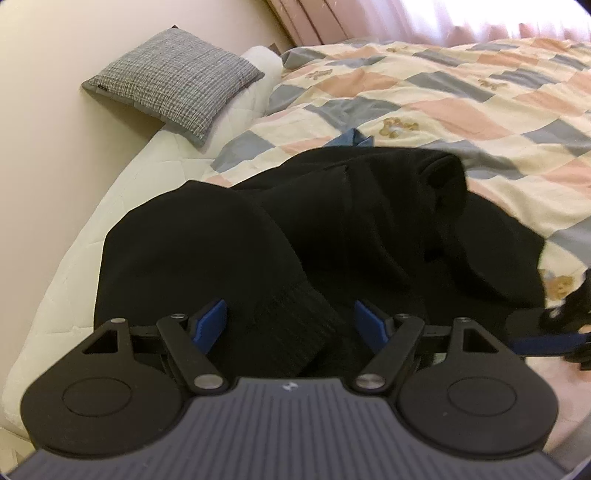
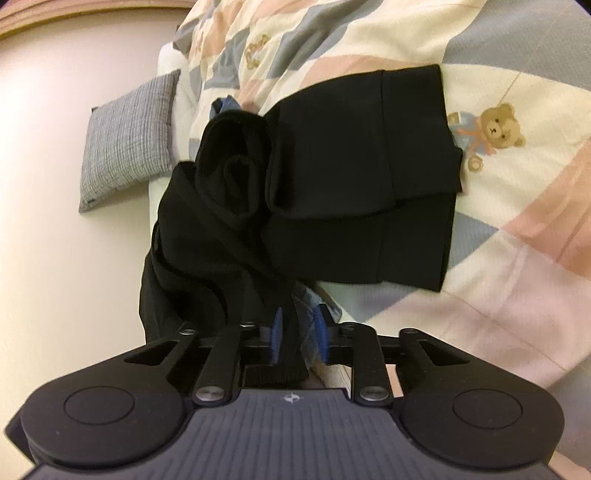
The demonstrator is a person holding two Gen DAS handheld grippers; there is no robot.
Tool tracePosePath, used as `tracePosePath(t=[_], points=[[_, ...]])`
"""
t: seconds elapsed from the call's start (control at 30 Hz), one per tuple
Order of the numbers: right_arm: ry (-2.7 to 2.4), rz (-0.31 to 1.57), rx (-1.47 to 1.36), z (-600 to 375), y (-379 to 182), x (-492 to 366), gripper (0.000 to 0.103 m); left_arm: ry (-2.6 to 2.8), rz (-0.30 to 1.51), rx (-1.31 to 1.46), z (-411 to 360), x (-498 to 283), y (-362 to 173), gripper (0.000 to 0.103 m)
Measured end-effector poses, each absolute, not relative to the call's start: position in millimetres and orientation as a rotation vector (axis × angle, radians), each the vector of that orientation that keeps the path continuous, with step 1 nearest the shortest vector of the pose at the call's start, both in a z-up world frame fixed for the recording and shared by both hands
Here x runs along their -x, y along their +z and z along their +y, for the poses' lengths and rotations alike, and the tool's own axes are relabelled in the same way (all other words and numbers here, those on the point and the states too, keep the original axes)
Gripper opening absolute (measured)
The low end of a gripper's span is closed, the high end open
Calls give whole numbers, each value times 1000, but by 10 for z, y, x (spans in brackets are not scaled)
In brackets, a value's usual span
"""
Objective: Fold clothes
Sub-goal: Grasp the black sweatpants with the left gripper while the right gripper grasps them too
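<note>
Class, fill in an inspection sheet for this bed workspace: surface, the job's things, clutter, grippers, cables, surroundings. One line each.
Surface: patchwork quilt with teddy bear prints, over a white mattress.
Job's things: black garment lying crumpled on the quilt, one part flat, its ribbed cuff nearest the left gripper.
Clutter: a blue scrap of fabric peeking out behind the garment.
Grippers: left gripper open, cuff between its pads, untouched; right gripper shut on black fabric.
Cables: nothing seen.
Surroundings: grey cushion against a pale wall; pink curtains.
</note>
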State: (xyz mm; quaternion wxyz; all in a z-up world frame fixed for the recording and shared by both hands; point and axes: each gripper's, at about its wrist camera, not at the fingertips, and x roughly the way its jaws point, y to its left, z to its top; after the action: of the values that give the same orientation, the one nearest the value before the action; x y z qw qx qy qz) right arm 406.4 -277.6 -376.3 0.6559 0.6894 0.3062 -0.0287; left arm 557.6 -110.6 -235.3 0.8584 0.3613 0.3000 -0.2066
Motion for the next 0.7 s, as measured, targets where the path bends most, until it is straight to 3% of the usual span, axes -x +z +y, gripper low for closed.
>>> tracePosePath(t=[0.1,0.17,0.23,0.27,0.33,0.53,0.57,0.67,0.7], points=[[-63,670,-1590,-2788,-3802,-4094,48,-464,638,-695,-1006,-5674,-2269,52],[-53,660,-1602,-2775,-3839,-4148,58,-480,662,-575,-815,-5750,-2096,31],[-25,657,-1606,-2724,-3883,-4215,76,-488,703,-413,-546,-5858,-1882,22],[-8,658,-1607,-2682,-3909,-4252,79,-482,718,-341,-406,-5904,-1783,18],[20,665,-1608,-2585,-3963,-4329,87,-454,710,-222,-114,-5957,-1572,15],[79,674,-1600,-2257,-4085,-4559,89,-377,718,8,594,-6141,-1238,14],[92,666,-1592,-2214,-4058,-4596,89,-379,743,36,644,-6193,-1261,19],[131,647,-1559,-2088,-3967,-4709,80,-393,812,110,729,-6350,-1343,34],[135,658,-1530,-2063,-3917,-4740,74,-400,824,115,702,-6386,-1371,33]])
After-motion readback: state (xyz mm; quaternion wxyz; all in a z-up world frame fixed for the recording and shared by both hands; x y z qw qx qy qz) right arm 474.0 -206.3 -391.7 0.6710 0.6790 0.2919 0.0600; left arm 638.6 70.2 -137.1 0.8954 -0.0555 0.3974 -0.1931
